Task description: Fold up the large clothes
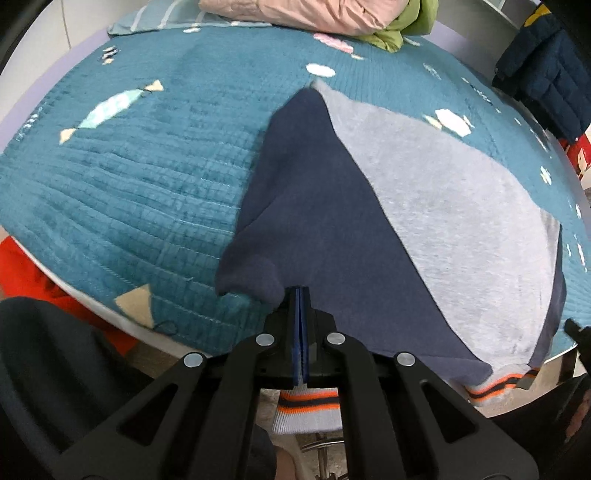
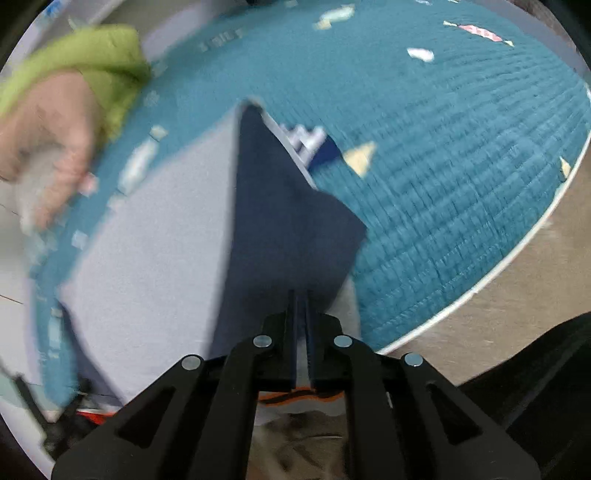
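Note:
A large navy and grey sweater lies on a teal quilted bed cover, with a navy part folded over the grey. Its hem, striped orange, navy and grey, hangs at the bed's near edge. My left gripper is shut on the navy fabric just above that hem. In the blurred right wrist view the same sweater shows a navy flap running up from my right gripper. The right jaws pinch the cloth, with the striped hem below them.
The teal bed cover spreads wide on both sides. A pile of pink and green clothes lies at the far edge. A dark puffer jacket hangs at the right. Bare floor lies beyond the bed's edge.

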`<state>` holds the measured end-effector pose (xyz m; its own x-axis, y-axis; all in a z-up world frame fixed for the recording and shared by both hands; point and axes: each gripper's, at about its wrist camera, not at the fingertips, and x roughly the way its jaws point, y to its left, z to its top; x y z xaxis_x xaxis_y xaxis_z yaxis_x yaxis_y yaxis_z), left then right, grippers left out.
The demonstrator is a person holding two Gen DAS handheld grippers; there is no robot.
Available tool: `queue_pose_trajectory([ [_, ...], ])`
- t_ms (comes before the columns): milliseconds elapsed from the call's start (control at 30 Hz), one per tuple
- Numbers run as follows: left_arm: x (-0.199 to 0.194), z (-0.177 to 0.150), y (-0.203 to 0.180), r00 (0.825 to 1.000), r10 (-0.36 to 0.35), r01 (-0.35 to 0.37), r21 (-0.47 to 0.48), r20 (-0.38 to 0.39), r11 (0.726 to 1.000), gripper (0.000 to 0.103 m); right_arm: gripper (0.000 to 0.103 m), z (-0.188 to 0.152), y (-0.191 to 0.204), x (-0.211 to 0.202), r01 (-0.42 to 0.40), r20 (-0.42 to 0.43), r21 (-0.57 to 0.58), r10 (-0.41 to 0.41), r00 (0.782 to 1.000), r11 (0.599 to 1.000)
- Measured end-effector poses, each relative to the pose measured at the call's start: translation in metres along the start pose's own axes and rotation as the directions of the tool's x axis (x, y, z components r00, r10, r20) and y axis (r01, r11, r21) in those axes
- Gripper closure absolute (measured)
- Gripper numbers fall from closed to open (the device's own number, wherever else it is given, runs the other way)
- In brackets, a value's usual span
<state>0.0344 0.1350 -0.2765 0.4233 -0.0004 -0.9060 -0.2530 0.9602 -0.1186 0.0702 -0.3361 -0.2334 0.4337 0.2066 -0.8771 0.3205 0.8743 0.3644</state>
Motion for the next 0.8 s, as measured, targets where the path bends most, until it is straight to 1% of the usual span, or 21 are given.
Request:
queue_pose_trajectory([
  [67,-0.013,0.000,-0.002,0.999,-0.033,0.033,-0.005,0.021,0.999,0.100,0.096,0.004,-0.003,-0.023,-0.020,0.047,-0.022,0.021,0.999,1.000],
  [100,-0.021,0.000,-0.002,0.998,-0.049,0.049,-0.002,0.033,0.999,0.099,0.089,0.005,-0.008,-0.031,-0.031,0.059,-0.019,0.032,0.998,0.999],
  [133,-0.025,0.002,-0.003,0.998,-0.047,0.047,0.004,0.039,0.999,0.093,0.079,0.007,-0.013,-0.036,-0.041,0.063,-0.008,0.041,0.997,0.999],
  [167,-0.033,0.002,-0.005,0.998,-0.045,0.044,0.021,0.054,0.999,0.083,0.047,0.011,-0.013,-0.035,-0.033,0.062,0.004,0.033,0.998,0.999],
  [200,-0.039,0.002,-0.006,0.997,-0.043,0.040,0.044,0.070,0.998,0.077,0.026,0.013,-0.017,-0.035,-0.013,0.060,0.020,0.012,0.998,1.000],
  [233,-0.043,0.003,-0.009,0.996,-0.036,0.031,0.061,0.081,0.998,0.062,0.024,0.016,-0.018,-0.033,-0.004,0.053,0.031,0.003,0.999,1.000],
  [267,-0.048,0.002,-0.009,0.995,-0.029,0.021,0.080,0.094,0.997,0.047,0.024,0.016,-0.022,-0.031,-0.013,0.032,0.041,0.012,0.999,0.999],
  [300,-0.051,0.001,-0.008,0.995,-0.028,0.020,0.087,0.099,0.996,0.040,0.022,0.016,-0.024,-0.027,-0.025,0.004,0.051,0.025,1.000,0.998],
  [333,-0.046,0.005,-0.011,0.995,-0.031,0.023,0.083,0.094,0.996,0.028,0.021,0.016,-0.025,-0.016,-0.034,-0.041,0.062,0.037,0.998,0.997],
  [367,-0.043,0.009,-0.009,0.996,-0.036,0.031,0.067,0.083,0.997,0.026,0.021,0.018,-0.023,-0.006,-0.031,-0.072,0.064,0.036,0.997,0.997],
  [400,-0.037,0.011,-0.001,0.998,-0.042,0.040,0.025,0.055,0.999,0.026,0.021,0.019,-0.023,0.007,-0.024,-0.117,0.060,0.031,0.993,0.998],
  [433,-0.024,0.020,0.000,0.998,-0.052,0.052,-0.006,0.029,0.999,0.026,0.021,0.021,-0.023,0.020,-0.024,-0.159,0.058,0.033,0.987,0.998],
  [467,-0.012,0.026,0.005,0.996,-0.084,0.084,-0.048,-0.012,0.995,0.026,0.021,0.025,-0.019,0.033,-0.023,-0.191,0.060,0.034,0.981,0.998],
  [500,-0.002,0.029,0.013,0.989,-0.138,0.132,-0.095,-0.060,0.987,0.026,0.021,0.028,-0.018,0.038,-0.027,-0.209,0.061,0.039,0.977,0.998],
  [567,0.014,0.037,0.020,0.976,-0.188,0.175,-0.124,-0.105,0.977,0.026,0.021,0.038,-0.018,0.046,-0.038,-0.221,0.048,0.048,0.974,0.998],
  [633,0.027,0.044,0.022,0.977,-0.164,0.148,-0.123,-0.136,0.981,0.026,0.021,0.051,-0.017,0.053,-0.003,-0.226,0.023,0.008,0.974,1.000],
  [667,0.035,0.049,0.022,0.975,-0.155,0.137,-0.120,-0.159,0.983,0.026,0.021,0.056,-0.017,0.056,-0.016,-0.225,0.019,0.020,0.974,1.000],
  [733,0.042,0.057,0.023,0.969,-0.171,0.151,-0.120,-0.178,0.981,0.026,0.021,0.069,-0.013,0.060,-0.055,-0.222,0.006,0.055,0.974,0.998],
  [800,0.041,0.068,0.022,0.972,-0.165,0.149,-0.104,-0.165,0.983,0.026,0.021,0.082,-0.002,0.060,-0.047,-0.196,-0.059,0.034,0.980,0.997],
])
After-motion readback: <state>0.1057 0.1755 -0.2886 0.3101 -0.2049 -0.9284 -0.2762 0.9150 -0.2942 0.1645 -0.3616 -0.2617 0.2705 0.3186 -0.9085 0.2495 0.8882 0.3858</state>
